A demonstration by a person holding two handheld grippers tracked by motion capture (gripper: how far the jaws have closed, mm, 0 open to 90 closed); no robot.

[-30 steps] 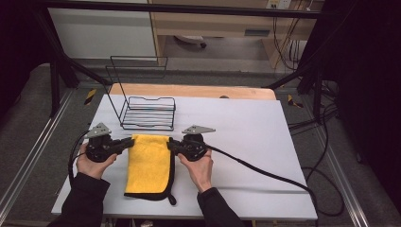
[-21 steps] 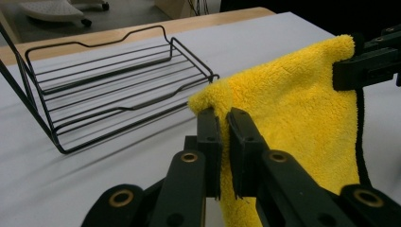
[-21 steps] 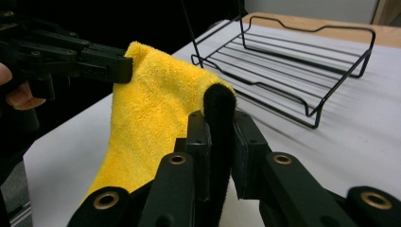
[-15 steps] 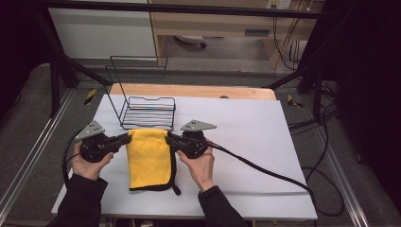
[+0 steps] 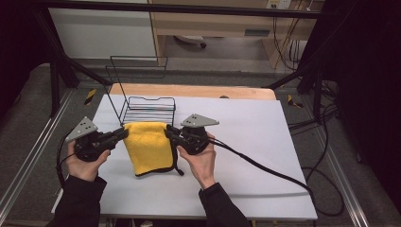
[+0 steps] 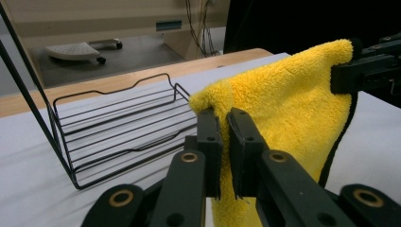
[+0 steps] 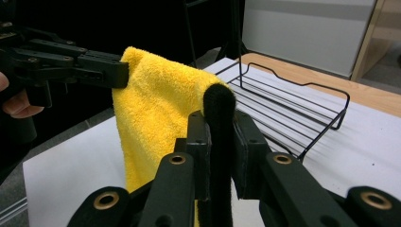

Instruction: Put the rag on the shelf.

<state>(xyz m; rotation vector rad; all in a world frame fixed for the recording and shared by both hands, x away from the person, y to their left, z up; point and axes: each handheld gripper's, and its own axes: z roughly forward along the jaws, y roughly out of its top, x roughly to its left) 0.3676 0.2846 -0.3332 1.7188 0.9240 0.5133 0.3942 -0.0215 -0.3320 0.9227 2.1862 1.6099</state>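
Left hand-held gripper: your left hand-held gripper (image 5: 124, 134) had its jaws pressed together on the left top corner of the yellow cloth (image 5: 149, 147); the left gripper view showed the fluffy corner (image 6: 211, 100) bunched up between and above the two jaws.

Right hand-held gripper: your right hand-held gripper (image 5: 169, 133) was clamped on the cloth's right top corner, with the black edging (image 7: 218, 109) of the cloth standing up between its jaws.

Hands: your left hand (image 5: 84, 163) and right hand (image 5: 202, 161) each carried one gripper, both pointing inward toward each other.

Count: you had two hand-held grippers, one yellow cloth, one black wire rack (image 5: 147, 109) and one white desk (image 5: 265, 142).

Cloth position: the cloth hung stretched between your two grippers, its top edge raised level with their tips and its lower part draped toward you down to the desk.

Cloth and rack: the cloth's top edge sat just in front of the wire rack, which stood on the far left part of the desk; you could not tell whether they touched.

Cable: a black cable (image 5: 265, 168) trailed from your right gripper across the desk to its right edge.
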